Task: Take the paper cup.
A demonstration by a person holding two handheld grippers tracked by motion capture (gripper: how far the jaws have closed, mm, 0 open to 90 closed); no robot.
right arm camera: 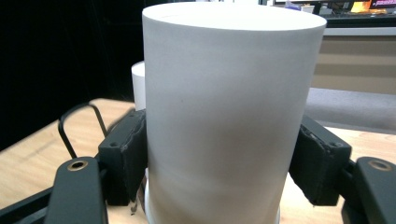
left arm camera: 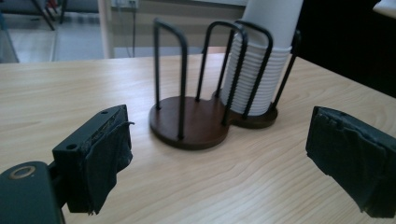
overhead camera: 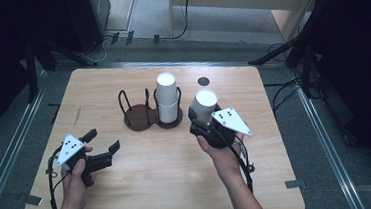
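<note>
High view, right gripper: it is held in the person's right hand, over the table, to the right of the cup holder. Its jaws are clamped on a white paper cup, which stands bottom-up between them.
High view, left gripper: it is in the left hand, near the left front part of the table, with the jaws apart and nothing between them.
High view, holder: its right ring keeps a stack of cups; its left ring has no cup.
Left gripper view, jaws: both black pads stand wide apart above the wood. The holder is ahead between them, with the stack in the far ring.
Right gripper view, cup: the white cup is pressed from both sides by the two pads. Behind it, at the left, a part of the stack and one wire loop of the holder are seen.
</note>
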